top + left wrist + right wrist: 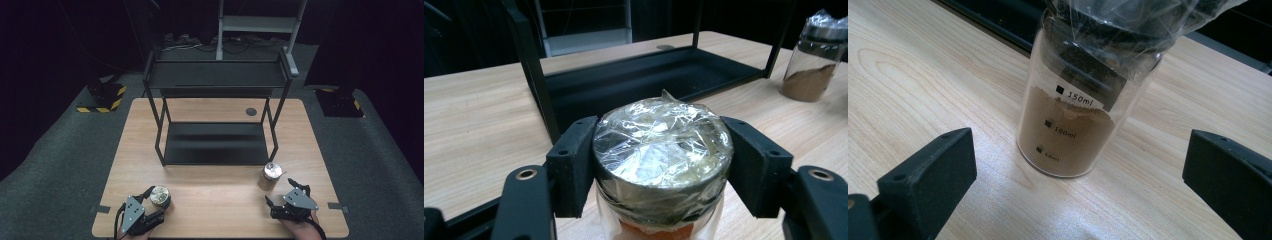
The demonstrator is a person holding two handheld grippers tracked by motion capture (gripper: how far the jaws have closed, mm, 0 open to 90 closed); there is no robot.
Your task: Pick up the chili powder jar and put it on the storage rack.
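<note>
High view: the wooden table [220,187] carries a black two-tier rack [215,115], which stands beyond both tools, its lower tray straight ahead of them and its upper shelf above that. The left tool [150,194] sits at the near left corner of the table, the right tool [281,194] at the near right, well apart from each other.

In the left gripper view the left tool [663,165] is clamped on the orange-powder jar [663,155]: both black pads press against the sides of its lid, which is covered in crinkled clear film, and orange contents show just below. The rack's lower tray lies right behind this jar.

In the right gripper view the right tool [1073,180] stands wide apart. The brown-powder jar [1083,100] stands upright on the table just ahead of it, between the lines of the two pads but touching neither. Its glass bears volume marks, the brown powder reaching just under the top one, and film wraps its lid
</note>
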